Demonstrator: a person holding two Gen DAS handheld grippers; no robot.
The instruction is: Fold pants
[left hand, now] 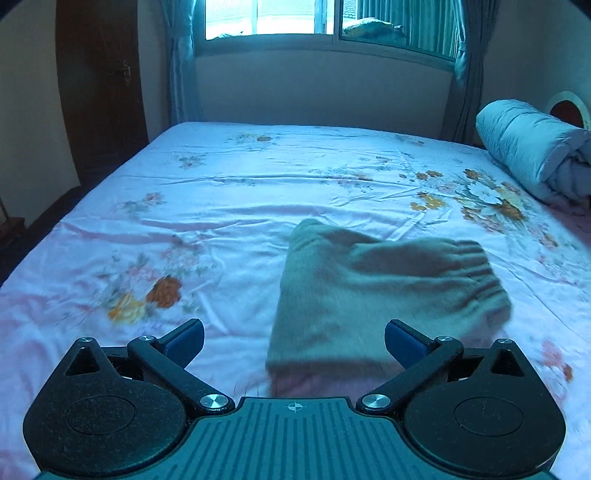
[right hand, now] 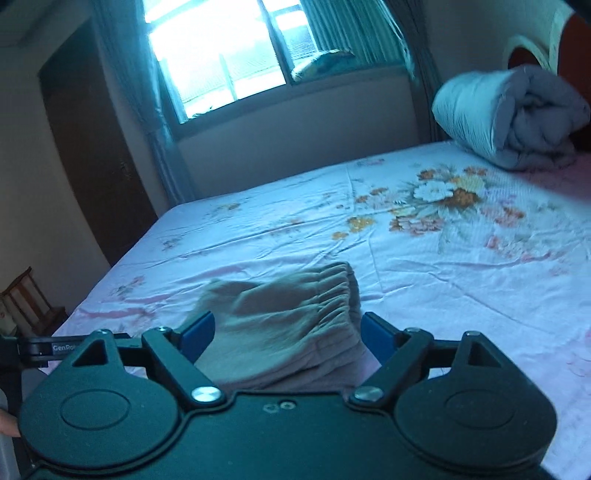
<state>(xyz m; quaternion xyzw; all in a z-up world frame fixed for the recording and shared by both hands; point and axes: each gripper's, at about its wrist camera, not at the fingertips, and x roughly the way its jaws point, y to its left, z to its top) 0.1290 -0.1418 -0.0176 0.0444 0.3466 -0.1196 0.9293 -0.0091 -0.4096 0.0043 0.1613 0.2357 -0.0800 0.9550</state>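
Observation:
Grey-beige pants (left hand: pixel 384 291) lie folded into a compact stack on the flowered bed sheet (left hand: pixel 221 192), elastic waistband toward the right. My left gripper (left hand: pixel 294 338) hangs open above the bed, its blue pads wide apart; the stack's near left corner shows between them, untouched. In the right wrist view the same pants (right hand: pixel 291 314) lie just ahead, gathered waistband on top. My right gripper (right hand: pixel 287 334) is open too, its blue pads either side of the stack and clear of the cloth. Part of the left gripper (right hand: pixel 55 349) shows at the left edge.
A rolled grey quilt (left hand: pixel 535 151) (right hand: pixel 513 118) lies at the bed's far right by a round headboard piece. A dark wooden door (left hand: pixel 99 81) stands on the left, a window with curtains (left hand: pixel 295 18) behind the bed. A small wooden stand (right hand: pixel 26 299) sits beside the bed.

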